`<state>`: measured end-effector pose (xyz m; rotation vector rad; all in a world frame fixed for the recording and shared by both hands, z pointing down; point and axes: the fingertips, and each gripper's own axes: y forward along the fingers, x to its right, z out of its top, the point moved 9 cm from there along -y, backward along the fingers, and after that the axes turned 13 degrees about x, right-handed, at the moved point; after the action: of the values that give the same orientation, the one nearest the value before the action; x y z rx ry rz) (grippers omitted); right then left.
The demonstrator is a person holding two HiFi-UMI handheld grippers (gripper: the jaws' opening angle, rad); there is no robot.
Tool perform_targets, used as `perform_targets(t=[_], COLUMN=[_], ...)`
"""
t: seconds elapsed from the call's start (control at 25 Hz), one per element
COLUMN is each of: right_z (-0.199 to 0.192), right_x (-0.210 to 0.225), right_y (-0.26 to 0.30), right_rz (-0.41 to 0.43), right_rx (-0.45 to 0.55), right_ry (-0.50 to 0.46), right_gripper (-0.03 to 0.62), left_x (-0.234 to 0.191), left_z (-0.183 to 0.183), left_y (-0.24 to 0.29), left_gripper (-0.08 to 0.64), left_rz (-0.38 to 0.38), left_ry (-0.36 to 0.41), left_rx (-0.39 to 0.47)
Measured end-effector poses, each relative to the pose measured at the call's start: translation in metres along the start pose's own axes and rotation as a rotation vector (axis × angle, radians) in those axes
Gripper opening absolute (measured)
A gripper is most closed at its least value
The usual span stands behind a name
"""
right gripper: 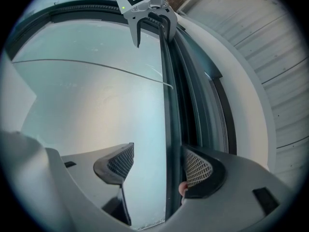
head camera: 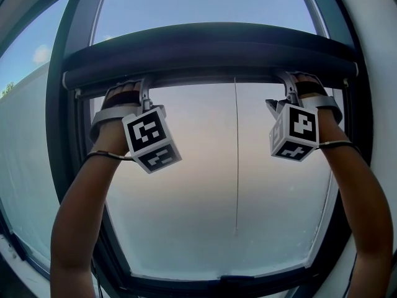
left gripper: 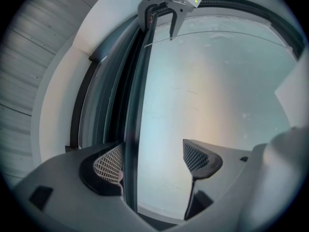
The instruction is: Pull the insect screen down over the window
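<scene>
The insect screen is rolled up in a dark cassette (head camera: 211,48) across the top of the window. Its thin dark pull bar (head camera: 211,78) runs just under the cassette. My left gripper (head camera: 146,87) reaches up to the bar's left part and my right gripper (head camera: 289,83) to its right part. In the left gripper view the bar (left gripper: 137,95) runs between the open jaws of the left gripper (left gripper: 152,151), close against the left pad. In the right gripper view the bar (right gripper: 168,105) lies between the open jaws of the right gripper (right gripper: 158,153), beside the right pad.
A thin pull cord (head camera: 236,154) hangs from the middle of the bar down over the pale glass (head camera: 205,216). The dark window frame (head camera: 62,104) curves round both sides and the bottom. White wall (head camera: 378,54) lies to the right.
</scene>
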<state>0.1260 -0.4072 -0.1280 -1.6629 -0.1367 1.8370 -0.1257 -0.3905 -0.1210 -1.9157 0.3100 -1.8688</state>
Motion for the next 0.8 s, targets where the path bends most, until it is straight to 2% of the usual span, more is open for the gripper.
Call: perform_targets(t=[0.12, 0.36, 0.8], right_z=[0.003, 0.006, 0.013], right_x=[0.001, -0.001, -0.022], right_y=[-0.001, -0.005, -0.019], right_rz=[0.014, 0.096, 0.132], right_rx=[-0.007, -0.018, -0.028], right_ry=[0.013, 0.019, 0.040], right_gripper=[0.290, 0.301, 0.301], left_x=[-0.001, -0.001, 0.021], left_z=[0.000, -0.001, -0.001], left_y=[-0.002, -0.005, -0.020], left_gripper=[0.365, 0.365, 0.365], left_rz=[-0.043, -0.133, -0.174], left_ry=[0.015, 0.017, 0.015], left_rx=[-0.011, -0.032, -0.021])
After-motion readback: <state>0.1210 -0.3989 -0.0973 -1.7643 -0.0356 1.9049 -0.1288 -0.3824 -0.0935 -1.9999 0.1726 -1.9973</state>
